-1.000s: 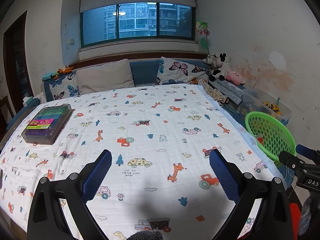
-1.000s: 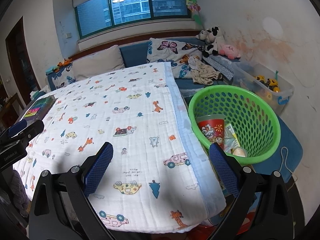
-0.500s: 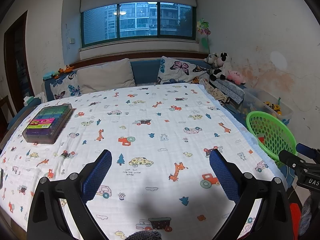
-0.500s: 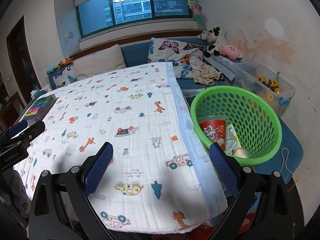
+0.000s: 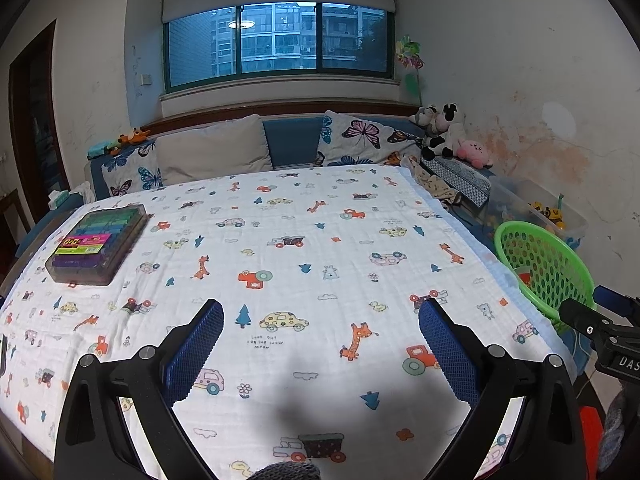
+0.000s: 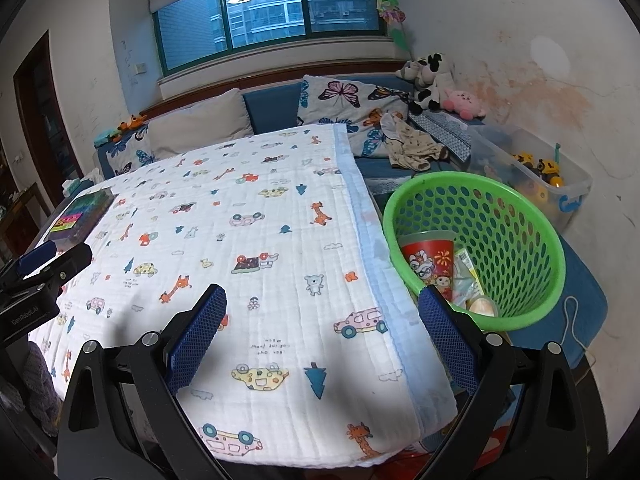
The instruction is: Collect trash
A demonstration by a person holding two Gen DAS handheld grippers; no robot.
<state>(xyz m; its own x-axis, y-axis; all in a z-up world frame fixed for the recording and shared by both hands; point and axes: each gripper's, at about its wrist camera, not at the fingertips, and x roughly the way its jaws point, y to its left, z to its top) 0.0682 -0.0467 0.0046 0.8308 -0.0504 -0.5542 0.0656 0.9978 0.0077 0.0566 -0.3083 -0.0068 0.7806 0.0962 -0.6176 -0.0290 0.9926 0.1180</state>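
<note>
- The left gripper [image 5: 320, 344] hangs above the near edge of the blanket [image 5: 320, 240]; its tongs are spread wide and hold nothing.
- The right gripper [image 6: 322, 332] hangs above the near right corner of the blanket, tongs also spread and empty. On its body in the left view I can read "DAS"; on the left gripper's body in the right view, "GenRobot.AI".
- On the blanket near the car drawings there are small printed words, too small to read surely.
- The trash lies in the basket [image 6: 516, 320], just beside the right edge of the blanket: a red cup [image 6: 430, 262] with cartoon figures, a wrapper [image 6: 466, 268] and a pale round thing.
- I see no loose trash on the blanket, so I judge the collecting nearly finished or finished.
- The next move calls for a look around for remaining trash.
- Far left on the blanket is a box [image 5: 98, 244] with a colourful label; I cannot read it.
</note>
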